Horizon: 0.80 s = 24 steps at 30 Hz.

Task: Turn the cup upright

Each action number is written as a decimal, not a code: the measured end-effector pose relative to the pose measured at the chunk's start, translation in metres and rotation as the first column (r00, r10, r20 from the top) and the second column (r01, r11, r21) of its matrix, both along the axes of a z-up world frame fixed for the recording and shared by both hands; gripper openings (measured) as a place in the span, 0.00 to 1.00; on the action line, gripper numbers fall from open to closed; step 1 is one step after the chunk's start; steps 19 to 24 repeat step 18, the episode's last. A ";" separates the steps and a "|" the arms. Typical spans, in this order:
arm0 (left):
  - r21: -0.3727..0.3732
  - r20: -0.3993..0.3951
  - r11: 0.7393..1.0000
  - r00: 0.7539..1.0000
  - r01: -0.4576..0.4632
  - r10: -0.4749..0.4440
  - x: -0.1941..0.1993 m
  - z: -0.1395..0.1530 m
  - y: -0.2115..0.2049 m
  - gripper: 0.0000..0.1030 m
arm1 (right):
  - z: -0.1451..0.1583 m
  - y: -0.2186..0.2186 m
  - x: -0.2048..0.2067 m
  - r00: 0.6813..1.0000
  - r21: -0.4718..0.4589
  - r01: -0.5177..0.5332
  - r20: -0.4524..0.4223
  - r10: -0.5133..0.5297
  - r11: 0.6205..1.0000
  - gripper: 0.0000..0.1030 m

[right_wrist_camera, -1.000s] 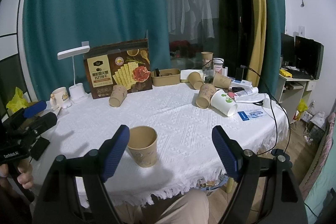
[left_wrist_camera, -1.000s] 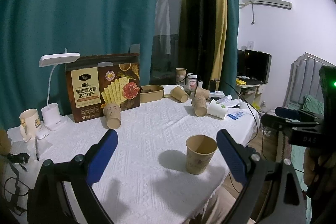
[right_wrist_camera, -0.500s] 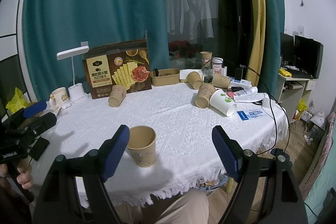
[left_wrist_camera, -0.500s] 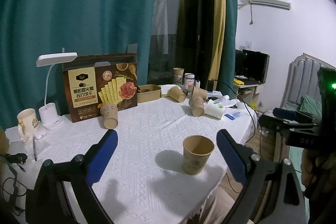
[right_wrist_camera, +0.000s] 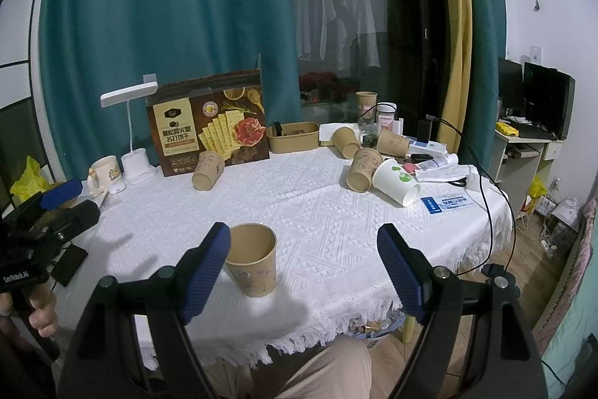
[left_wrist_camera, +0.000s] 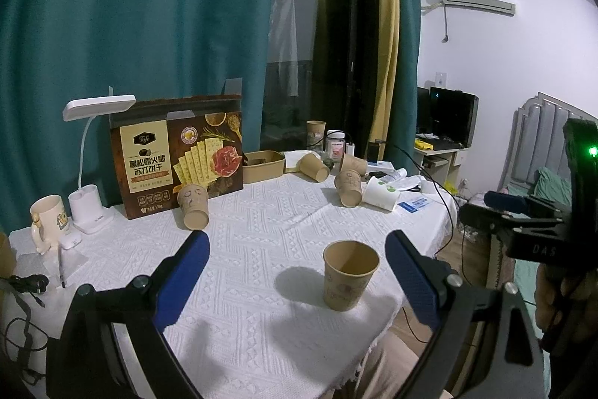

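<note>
Left gripper [left_wrist_camera: 297,281] jaws spread, nothing held. Right gripper [right_wrist_camera: 304,273] jaws spread, nothing held. Cup [left_wrist_camera: 350,275] is seen upright, mouth up, on the tablecloth [left_wrist_camera: 269,223] near its near edge, clear of both grippers. Further back a tipped cup [left_wrist_camera: 193,206] is seen by the box [left_wrist_camera: 179,156]. Far right, more tipped cups [right_wrist_camera: 364,169] are clustered.

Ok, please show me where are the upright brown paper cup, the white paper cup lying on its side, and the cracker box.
upright brown paper cup [left_wrist_camera: 349,281], left wrist view, front wall
white paper cup [right_wrist_camera: 394,180], right wrist view, side wall
cracker box [right_wrist_camera: 207,124], right wrist view, printed front
</note>
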<state>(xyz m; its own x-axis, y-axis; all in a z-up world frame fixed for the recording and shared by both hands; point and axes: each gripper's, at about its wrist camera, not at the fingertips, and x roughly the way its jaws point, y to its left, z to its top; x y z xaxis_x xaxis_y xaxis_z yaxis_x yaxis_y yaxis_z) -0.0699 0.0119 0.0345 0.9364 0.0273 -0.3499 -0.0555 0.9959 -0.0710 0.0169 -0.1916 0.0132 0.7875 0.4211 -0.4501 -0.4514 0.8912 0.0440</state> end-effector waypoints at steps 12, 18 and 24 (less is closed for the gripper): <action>0.002 0.000 1.000 1.000 0.001 -0.001 0.000 0.000 0.000 0.92 | 0.000 0.000 0.001 1.000 0.001 0.003 -0.002 -0.003 1.000 0.76; 0.003 -0.002 1.000 1.000 0.003 -0.003 0.000 0.000 -0.001 0.92 | -0.002 -0.001 0.002 1.000 -0.006 0.008 -0.003 -0.008 1.000 0.76; 0.003 -0.002 1.000 1.000 0.003 -0.003 0.000 0.000 -0.001 0.92 | -0.002 -0.001 0.002 1.000 -0.006 0.008 -0.003 -0.008 1.000 0.76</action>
